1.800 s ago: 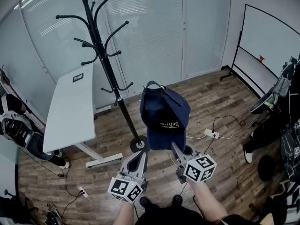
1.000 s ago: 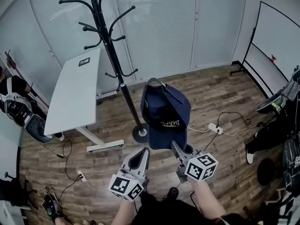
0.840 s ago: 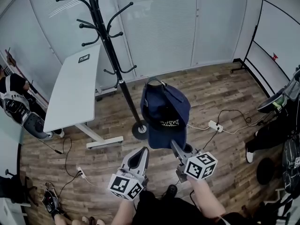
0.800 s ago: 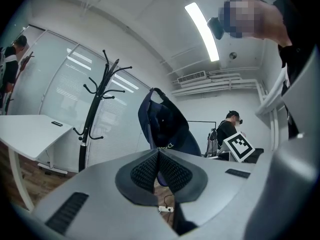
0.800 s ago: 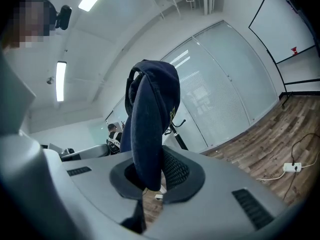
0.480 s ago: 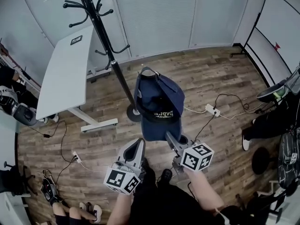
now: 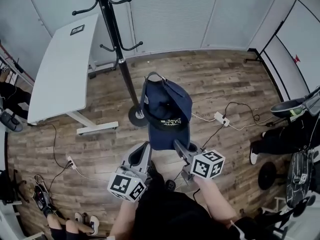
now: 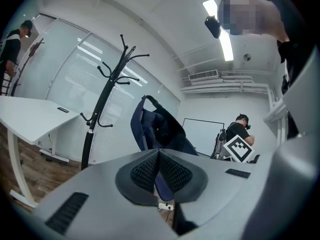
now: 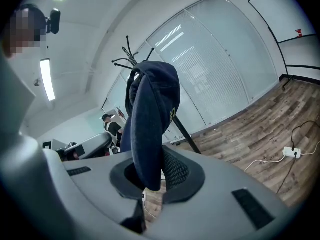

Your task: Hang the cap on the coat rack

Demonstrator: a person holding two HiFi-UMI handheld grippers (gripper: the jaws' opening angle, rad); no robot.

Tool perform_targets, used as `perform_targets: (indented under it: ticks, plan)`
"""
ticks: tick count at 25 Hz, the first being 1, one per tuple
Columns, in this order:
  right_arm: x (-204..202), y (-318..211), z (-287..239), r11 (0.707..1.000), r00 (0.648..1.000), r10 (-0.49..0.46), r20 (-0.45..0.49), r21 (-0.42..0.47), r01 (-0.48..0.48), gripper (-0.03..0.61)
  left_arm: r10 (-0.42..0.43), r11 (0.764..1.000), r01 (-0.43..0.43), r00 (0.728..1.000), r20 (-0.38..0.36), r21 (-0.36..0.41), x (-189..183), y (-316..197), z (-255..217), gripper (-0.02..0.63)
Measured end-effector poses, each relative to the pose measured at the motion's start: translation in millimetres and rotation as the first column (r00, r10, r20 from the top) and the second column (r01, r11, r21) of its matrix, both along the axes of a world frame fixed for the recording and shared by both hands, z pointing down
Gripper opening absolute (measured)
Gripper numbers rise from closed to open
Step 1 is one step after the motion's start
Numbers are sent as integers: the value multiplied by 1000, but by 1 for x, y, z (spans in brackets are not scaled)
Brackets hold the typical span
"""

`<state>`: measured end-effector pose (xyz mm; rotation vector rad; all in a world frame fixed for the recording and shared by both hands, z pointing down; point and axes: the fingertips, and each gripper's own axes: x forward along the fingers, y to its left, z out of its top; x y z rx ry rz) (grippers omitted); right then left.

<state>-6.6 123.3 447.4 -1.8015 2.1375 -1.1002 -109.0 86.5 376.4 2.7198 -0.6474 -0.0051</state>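
Navy cap (image 7: 167, 111), held up beside the coat rack (image 7: 119, 54)
Right gripper (image 7: 176, 144) clamped on the brim, cap not yet on a hook. Left gripper (image 7: 146, 145) – jaws together, empty.

- The coat rack (image 7: 120, 59) runs out of the head view's upper edge at 11 o'clock, so its top hooks are cut off
- The cap (image 7: 167, 104) hides part of the rack's round foot
- The pale print on the cap is too small to read
- In the right gripper view the cap's brim covers one pad of the right claw (image 9: 150, 176) and the gap between the pads
- In the left gripper view the left claw (image 8: 158, 154) hides the cap's lower part behind its own body
- The whiteboard (image 7: 295, 59) at 2 o'clock is cut by the right edge
- A person (image 7: 10, 99) at 9 o'clock is cut by the left edge
- At 7 o'clock only legs and shoes (image 7: 82, 219) show, the rest lying past the bottom edge
- The bench (image 7: 60, 64) top hides most of its own frame
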Motion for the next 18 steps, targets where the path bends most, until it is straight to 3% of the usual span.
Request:
perform_targets:
  ticks: [9, 18]
  plan:
    - [13, -68, 10, 1000, 1000, -8, 17, -13, 8, 48, -1, 1000, 2, 999, -43, 25, 2, -70, 2, 15]
    - [47, -109, 36, 995, 998, -43, 42, -83, 47, 48, -33, 999, 33, 999, -13, -26, 18, -107, 17, 15]
